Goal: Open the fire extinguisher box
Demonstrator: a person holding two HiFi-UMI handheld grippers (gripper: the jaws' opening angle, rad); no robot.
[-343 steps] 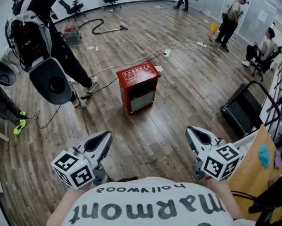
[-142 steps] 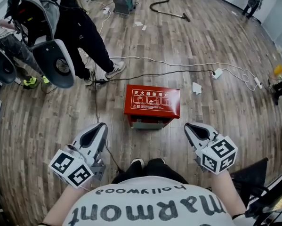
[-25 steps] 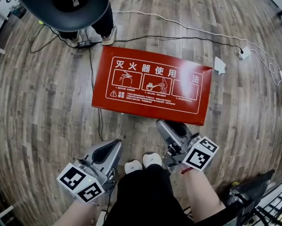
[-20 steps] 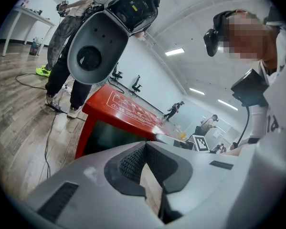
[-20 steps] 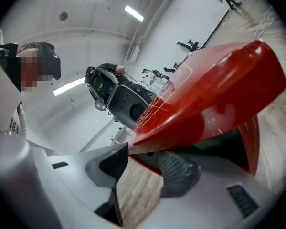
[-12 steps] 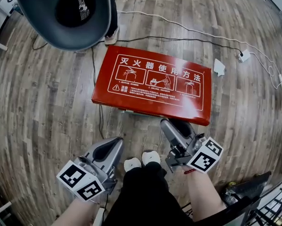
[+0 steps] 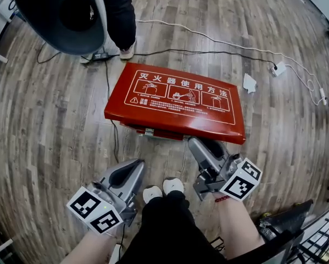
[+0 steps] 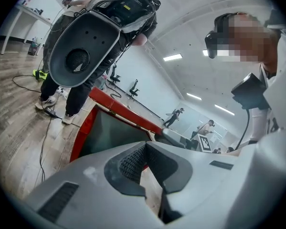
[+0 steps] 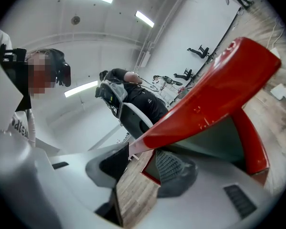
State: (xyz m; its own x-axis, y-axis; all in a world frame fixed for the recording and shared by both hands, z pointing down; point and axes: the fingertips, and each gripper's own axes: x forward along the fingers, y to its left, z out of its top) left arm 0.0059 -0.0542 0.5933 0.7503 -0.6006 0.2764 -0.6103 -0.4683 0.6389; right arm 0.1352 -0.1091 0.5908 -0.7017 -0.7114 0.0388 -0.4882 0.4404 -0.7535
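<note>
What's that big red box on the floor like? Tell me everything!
The red box looks like painted metal and stands on the wooden floor. Its lid has white writing and three pictures. The lid is tilted up at the near edge, so a gap shows beneath, with a metal latch there. The front has a dark window. The open right claw is right at the lid's near edge.

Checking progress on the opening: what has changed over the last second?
The red metal lid of the fire extinguisher box has tilted up at its near edge, with the right tongs beneath that edge, jaws apart. The left tongs stay open, empty and held back.
</note>
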